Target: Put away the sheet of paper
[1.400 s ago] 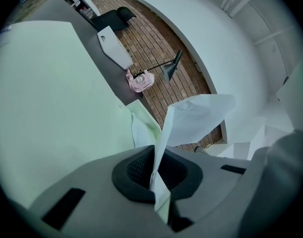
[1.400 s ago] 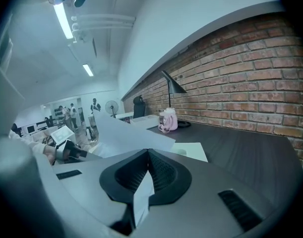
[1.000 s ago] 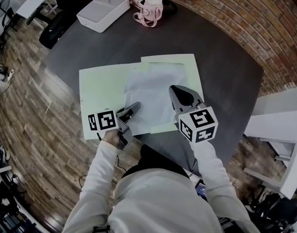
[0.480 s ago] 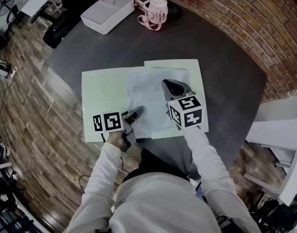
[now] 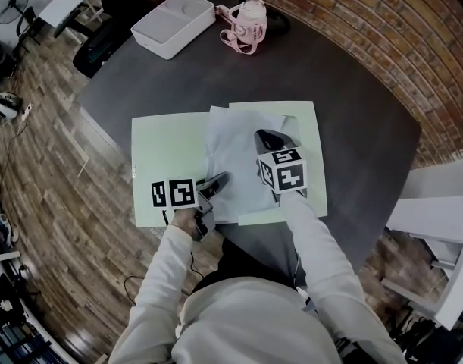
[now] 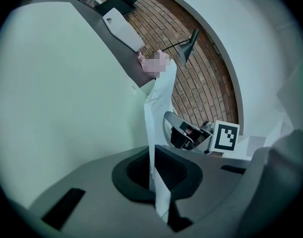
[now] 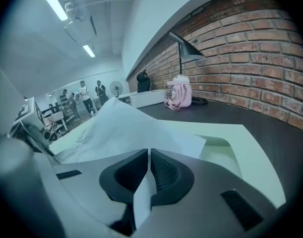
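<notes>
the sheet of paper (image 5: 235, 161) sits over the middle of an open pale green folder (image 5: 159, 154), which lies at the near edge of the dark table (image 5: 352, 112), right in front of the person. the sheet is not lying flat: it humps up between the two tools.

the left gripper (image 5: 216, 182) has its jaws closed on the sheet's near left edge. in the left gripper view the paper stands on edge, pinched between the dark pads, and runs up and away from them. the right gripper (image 5: 269, 136) is clamped on the right part of the sheet, above the folder's right leaf. in the right gripper view a strip of paper is nipped between the closed jaws, and the rest of the sheet billows off to the left.

along the far edge of the table a white box (image 5: 173, 23) and a pink bottle (image 5: 246, 17) stand near each other but apart. a desk lamp (image 7: 183, 48) rises just behind the bottle, by the brick wall (image 7: 260, 58). wooden floor (image 5: 34, 173) shows past the table's left edge.
</notes>
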Tool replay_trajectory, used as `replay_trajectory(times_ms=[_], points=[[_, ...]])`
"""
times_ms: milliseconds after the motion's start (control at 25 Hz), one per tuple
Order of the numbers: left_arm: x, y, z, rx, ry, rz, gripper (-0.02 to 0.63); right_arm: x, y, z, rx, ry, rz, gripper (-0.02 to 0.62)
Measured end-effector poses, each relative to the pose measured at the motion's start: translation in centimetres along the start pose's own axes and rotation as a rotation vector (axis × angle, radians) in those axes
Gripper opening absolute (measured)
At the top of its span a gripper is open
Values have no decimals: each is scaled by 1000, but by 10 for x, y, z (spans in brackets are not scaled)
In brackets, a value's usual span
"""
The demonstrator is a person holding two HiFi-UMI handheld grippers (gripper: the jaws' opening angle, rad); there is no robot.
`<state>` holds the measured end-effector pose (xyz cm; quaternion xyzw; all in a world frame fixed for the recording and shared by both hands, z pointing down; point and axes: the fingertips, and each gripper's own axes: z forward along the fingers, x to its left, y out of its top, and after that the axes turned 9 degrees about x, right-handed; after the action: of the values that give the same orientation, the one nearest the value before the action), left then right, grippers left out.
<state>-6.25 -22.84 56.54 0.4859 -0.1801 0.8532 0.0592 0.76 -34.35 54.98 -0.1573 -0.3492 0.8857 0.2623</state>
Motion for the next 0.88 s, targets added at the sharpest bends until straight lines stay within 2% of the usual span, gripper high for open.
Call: replay_trajectory(times_ms=[160, 360, 560, 640, 760, 880], points=[[2, -2, 2, 11, -13, -26, 17, 1, -12, 12, 50, 9, -11, 29], [3, -3, 3, 14, -59, -86, 17, 5, -17, 19, 93, -7, -82, 28], [-1, -7, 3, -6, -181, -224, 17, 18, -19, 22, 146, -34, -194, 28], [-1, -7, 3, -16, -201, -259, 17, 18, -20, 23, 164, -50, -224, 28], [1, -8, 3, -12, -186, -247, 17, 18, -20, 23, 164, -45, -224, 28], [1, -7, 4, -3, -164, -218, 17, 18, -18, 20, 143, -15, -180, 29]])
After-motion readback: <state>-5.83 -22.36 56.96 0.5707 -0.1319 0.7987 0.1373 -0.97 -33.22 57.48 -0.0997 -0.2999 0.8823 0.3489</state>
